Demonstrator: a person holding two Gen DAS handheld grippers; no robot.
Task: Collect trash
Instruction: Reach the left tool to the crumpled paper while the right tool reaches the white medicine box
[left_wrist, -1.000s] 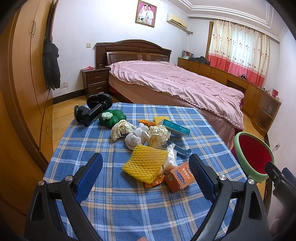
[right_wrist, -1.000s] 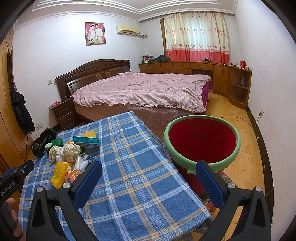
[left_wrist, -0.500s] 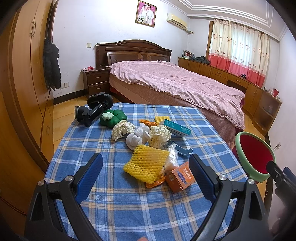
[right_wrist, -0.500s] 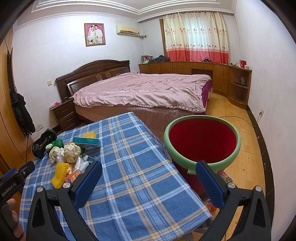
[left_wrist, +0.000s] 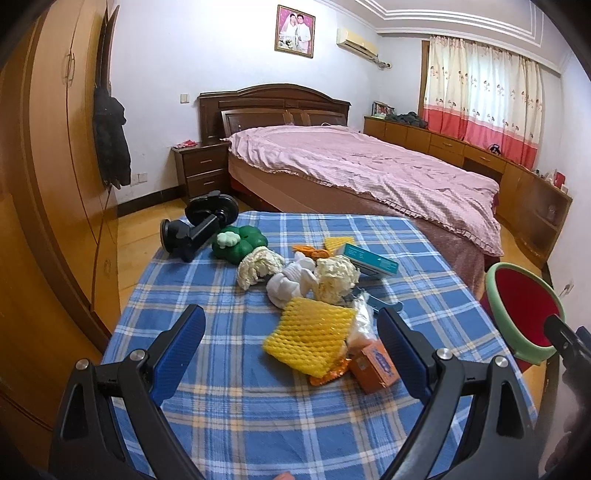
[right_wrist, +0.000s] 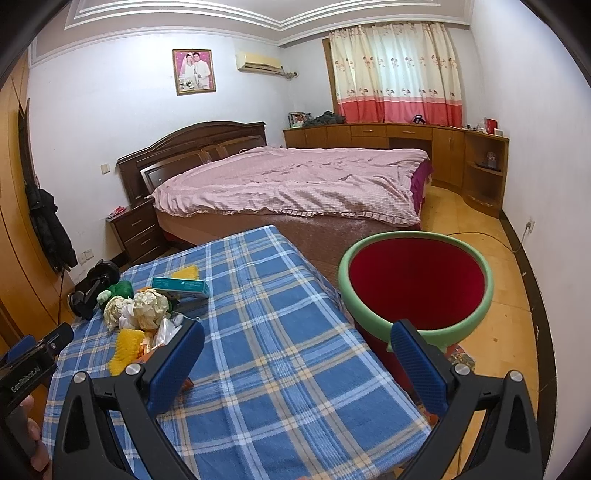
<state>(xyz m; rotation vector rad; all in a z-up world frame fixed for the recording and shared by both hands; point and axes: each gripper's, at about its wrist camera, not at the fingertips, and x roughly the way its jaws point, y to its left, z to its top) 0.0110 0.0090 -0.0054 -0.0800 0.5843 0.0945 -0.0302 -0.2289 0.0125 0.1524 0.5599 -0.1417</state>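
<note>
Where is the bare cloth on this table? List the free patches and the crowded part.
Free: the blue plaid tablecloth from the trash pile across to the edge beside the red bin with the green rim, and the near strip between the open left gripper and the yellow foam net. Crowded: the middle band, from the black suction mount to the orange carton.
</note>
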